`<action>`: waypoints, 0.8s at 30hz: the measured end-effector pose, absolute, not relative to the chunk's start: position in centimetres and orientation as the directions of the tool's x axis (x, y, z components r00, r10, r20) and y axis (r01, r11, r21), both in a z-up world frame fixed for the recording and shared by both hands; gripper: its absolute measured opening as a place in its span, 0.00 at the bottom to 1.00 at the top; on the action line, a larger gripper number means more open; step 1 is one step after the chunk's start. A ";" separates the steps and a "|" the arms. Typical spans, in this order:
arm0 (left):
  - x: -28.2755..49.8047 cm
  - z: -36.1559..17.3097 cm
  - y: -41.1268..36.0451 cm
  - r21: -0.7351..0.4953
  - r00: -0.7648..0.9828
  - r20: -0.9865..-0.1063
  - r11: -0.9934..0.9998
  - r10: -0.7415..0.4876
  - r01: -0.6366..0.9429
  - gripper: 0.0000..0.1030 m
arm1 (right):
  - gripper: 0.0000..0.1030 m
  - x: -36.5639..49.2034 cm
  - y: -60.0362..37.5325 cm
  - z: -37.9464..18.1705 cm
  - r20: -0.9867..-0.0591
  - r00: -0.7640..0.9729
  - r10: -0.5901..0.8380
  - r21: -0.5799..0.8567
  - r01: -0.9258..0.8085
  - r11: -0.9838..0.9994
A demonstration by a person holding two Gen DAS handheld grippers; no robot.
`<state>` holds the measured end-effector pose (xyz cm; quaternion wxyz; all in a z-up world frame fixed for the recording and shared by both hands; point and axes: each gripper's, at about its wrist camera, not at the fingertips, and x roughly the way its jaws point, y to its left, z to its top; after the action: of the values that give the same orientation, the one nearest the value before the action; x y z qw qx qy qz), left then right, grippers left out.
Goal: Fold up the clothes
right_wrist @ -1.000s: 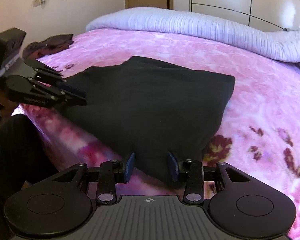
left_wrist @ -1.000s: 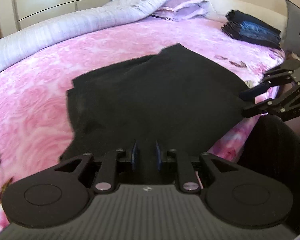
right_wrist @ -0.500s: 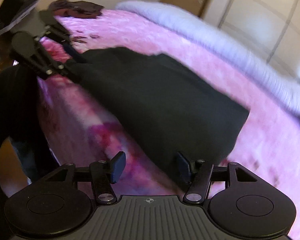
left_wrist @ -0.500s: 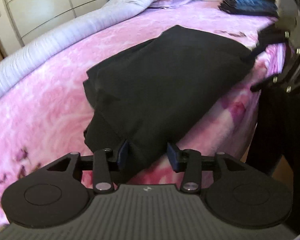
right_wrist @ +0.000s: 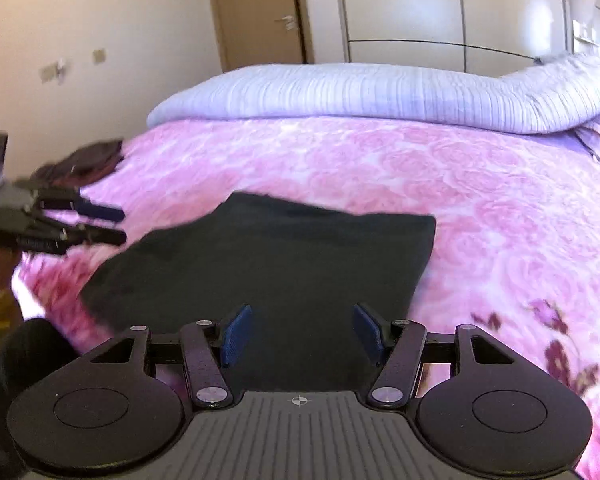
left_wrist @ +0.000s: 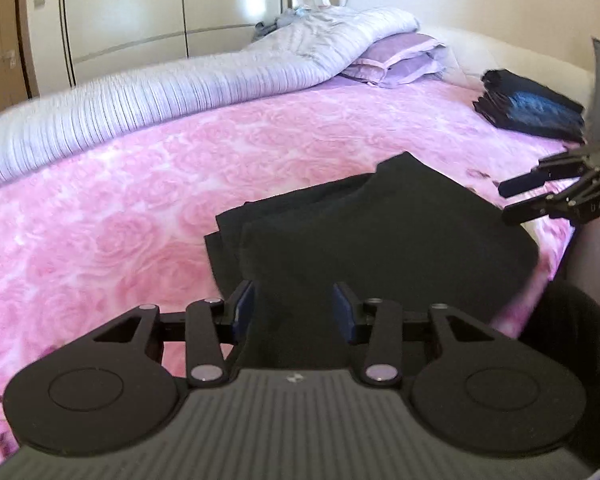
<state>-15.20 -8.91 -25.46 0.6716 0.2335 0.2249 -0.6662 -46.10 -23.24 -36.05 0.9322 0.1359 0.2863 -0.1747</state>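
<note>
1. The left gripper (left_wrist: 294,312) stands partly open and its jaws are closing a little. The folded black garment (left_wrist: 376,236) lies between and beyond its blue pads (left_wrist: 244,312), but the pads do not press on the cloth.
2. A second ago this gripper was nearly shut on the garment's near edge; it has since let go and drawn back.
3. The right gripper (right_wrist: 300,334) stands wider, about half open, with nothing clamped. The garment (right_wrist: 284,264) lies just ahead of it on the pink bedspread (right_wrist: 380,168), its near edge under the fingers.
4. A second ago its jaws were narrower around that edge; now the cloth rests free.
5. Seen from the left gripper, a dark folded pile (left_wrist: 532,106) sits far ahead to the right, well apart from the garment, and a striped duvet (left_wrist: 180,92) runs across behind.
</note>
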 end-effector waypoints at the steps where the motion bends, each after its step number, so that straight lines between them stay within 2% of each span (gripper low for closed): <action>1: -15.0 -25.7 -9.8 0.009 0.003 -0.615 -0.004 -0.789 1.000 0.36 | 0.58 -45.4 -23.9 -36.3 -0.583 0.775 -0.245 0.161 0.406 0.900; 8: -11.9 -27.1 -17.2 -0.011 -0.025 -0.634 -0.024 -0.773 1.000 0.35 | 0.58 -42.3 -29.5 -37.2 -0.625 0.737 -0.257 0.142 0.431 0.891; 13: -9.0 -29.5 -21.9 -0.090 -0.090 -0.705 -0.038 -0.704 0.995 0.33 | 0.58 -41.6 -30.5 -38.7 -0.647 0.721 -0.247 0.129 0.423 0.897; 14: -9.0 -29.8 -22.3 -0.091 -0.106 -0.712 -0.060 -0.694 0.994 0.32 | 0.58 -41.5 -30.6 -39.1 -0.650 0.720 -0.244 0.129 0.421 0.898; 17: -9.2 -30.1 -22.8 -0.080 -0.146 -0.721 -0.127 -0.678 0.989 0.15 | 0.58 -41.7 -31.0 -39.5 -0.646 0.727 -0.235 0.144 0.418 0.897; 18: -9.4 -29.8 -22.6 -0.064 -0.143 -0.719 -0.140 -0.680 0.988 0.04 | 0.58 -41.8 -31.0 -39.2 -0.643 0.728 -0.240 0.142 0.421 0.896; 21: -9.6 -28.4 -21.3 0.007 -0.097 -0.657 -0.135 -0.747 0.991 0.04 | 0.58 -41.9 -30.7 -37.6 -0.590 0.749 -0.301 0.094 0.434 0.896; 24: -9.3 -27.7 -20.4 -0.016 -0.053 -0.586 -0.053 -0.809 0.998 0.04 | 0.58 -40.7 -31.3 -36.9 -0.576 0.753 -0.319 0.053 0.423 0.904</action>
<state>-9.29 -20.42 -27.74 0.6528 0.2181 0.2176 -0.6920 -40.70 -31.34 -36.90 0.9318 0.0901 0.2896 -0.1992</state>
